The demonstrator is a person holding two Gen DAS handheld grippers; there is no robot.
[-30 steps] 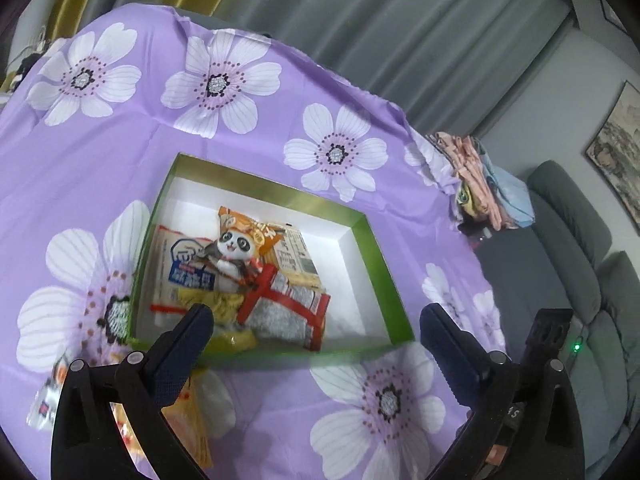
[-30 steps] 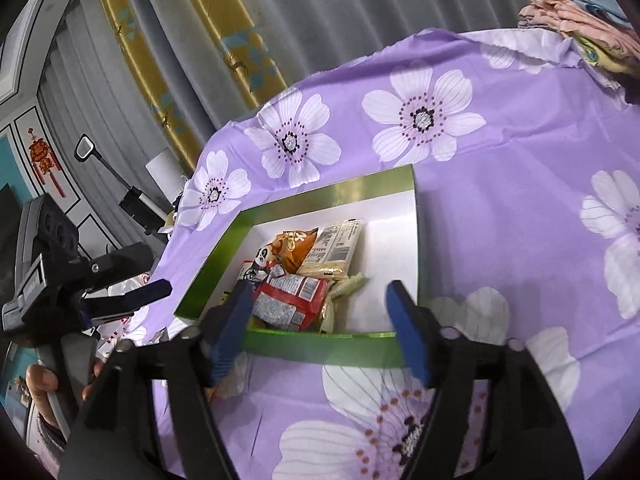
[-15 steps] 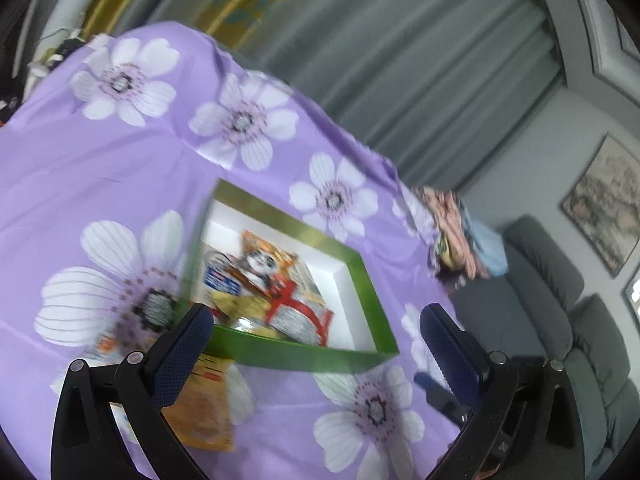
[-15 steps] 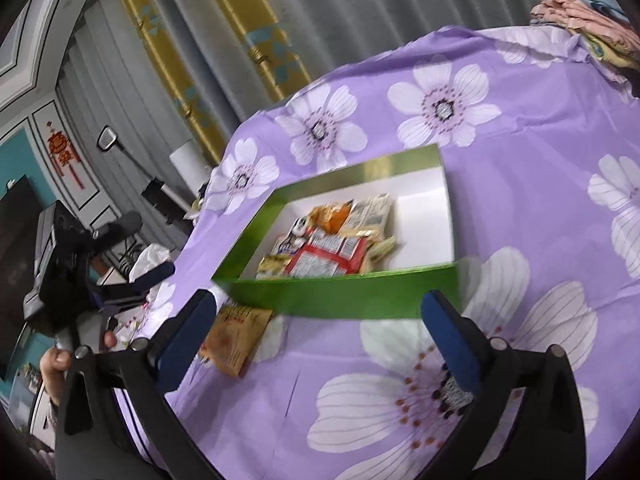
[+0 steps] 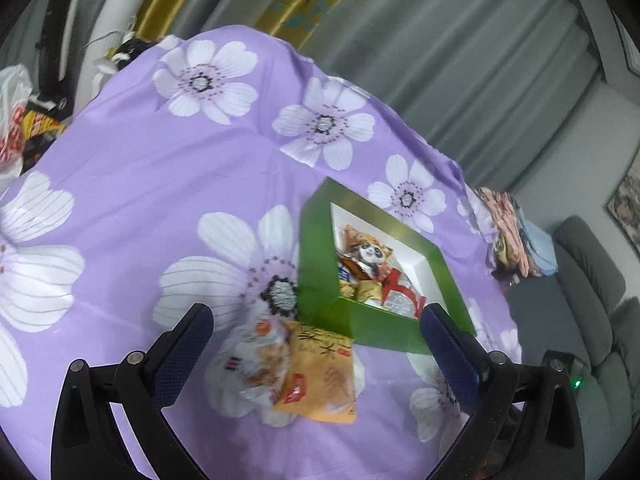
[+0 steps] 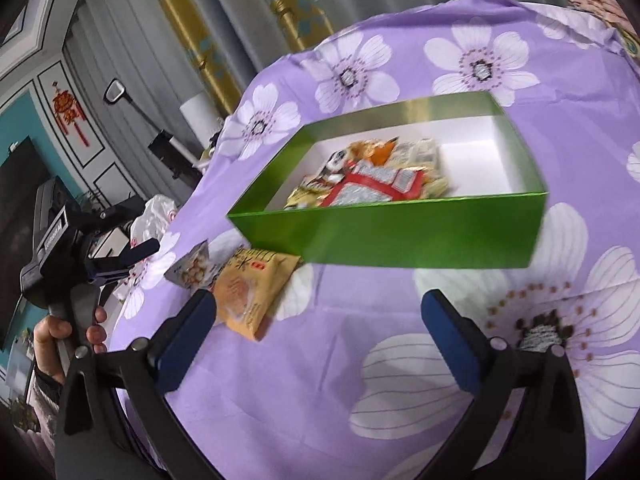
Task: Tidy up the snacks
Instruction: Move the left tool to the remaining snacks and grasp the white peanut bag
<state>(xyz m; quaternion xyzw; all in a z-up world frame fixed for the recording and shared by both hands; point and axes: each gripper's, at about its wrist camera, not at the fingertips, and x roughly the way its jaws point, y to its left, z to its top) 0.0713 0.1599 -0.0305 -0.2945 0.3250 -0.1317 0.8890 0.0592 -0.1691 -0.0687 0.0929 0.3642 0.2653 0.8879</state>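
A green box (image 5: 320,276) (image 6: 392,236) with a white inside holds several snack packets, among them a panda packet (image 5: 366,254) and a red and silver packet (image 6: 360,192). Two packets lie on the purple flowered cloth beside the box: a yellow-orange packet (image 5: 320,376) (image 6: 248,292) and a clear white packet (image 5: 248,364) (image 6: 192,268). My left gripper (image 5: 316,344) is open and empty, just above these two packets. My right gripper (image 6: 320,332) is open and empty, in front of the box. The left gripper also shows in the right wrist view (image 6: 120,260), held by a hand.
The purple cloth (image 5: 160,184) covers a table. A grey sofa (image 5: 588,288) with folded clothes (image 5: 516,232) stands to the right. Curtains hang behind. A white plastic bag (image 5: 12,128) lies at the table's far left edge.
Both grippers have pulled back and swung left. The left view now centres on the two loose packets outside the box. The right gripper has opened wider and is farther from the box.
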